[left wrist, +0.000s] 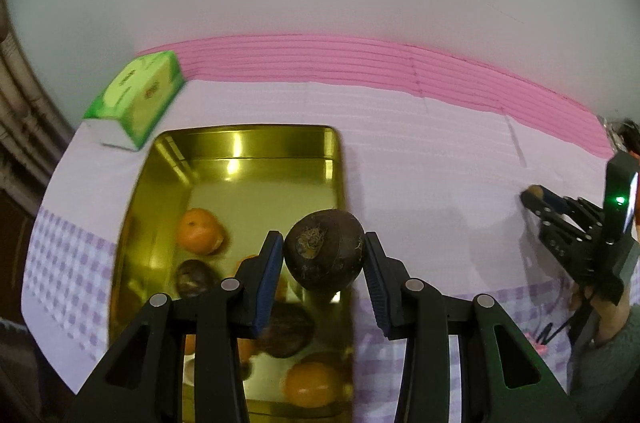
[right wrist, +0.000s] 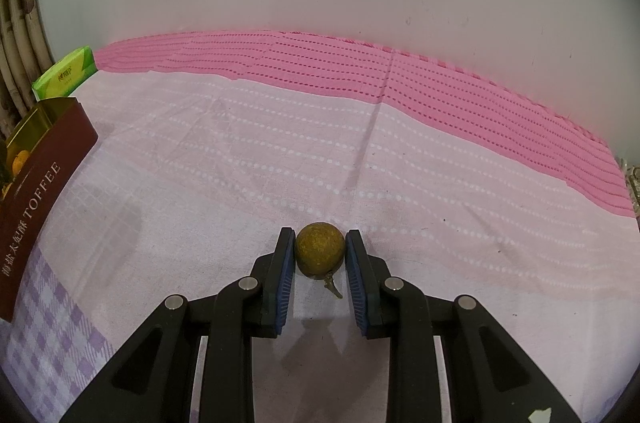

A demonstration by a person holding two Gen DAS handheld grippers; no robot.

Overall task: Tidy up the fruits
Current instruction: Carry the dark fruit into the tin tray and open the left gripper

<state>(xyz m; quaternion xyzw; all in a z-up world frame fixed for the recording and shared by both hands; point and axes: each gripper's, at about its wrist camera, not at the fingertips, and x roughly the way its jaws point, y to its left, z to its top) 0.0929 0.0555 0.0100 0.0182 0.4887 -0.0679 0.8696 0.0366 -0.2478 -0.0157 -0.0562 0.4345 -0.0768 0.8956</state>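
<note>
My left gripper [left wrist: 324, 255] is shut on a dark brown round fruit [left wrist: 325, 250] and holds it above the right rim of a gold tin [left wrist: 256, 143]. The tin holds several oranges [left wrist: 200, 231] and dark fruits [left wrist: 192, 277]. My right gripper [right wrist: 320, 251] is shut on a small yellow-brown round fruit with a stem [right wrist: 320, 249], low over the tablecloth. The right gripper also shows at the far right in the left wrist view [left wrist: 534, 197]. The tin shows at the left edge in the right wrist view [right wrist: 36, 127], its dark red side reading TOFFEE.
A green tissue pack [left wrist: 136, 95] lies behind the tin's left corner, also in the right wrist view [right wrist: 66, 73]. A pale cloth with a pink band [right wrist: 400, 83] covers the table up to a white wall. Pipes [right wrist: 16, 35] stand at the far left.
</note>
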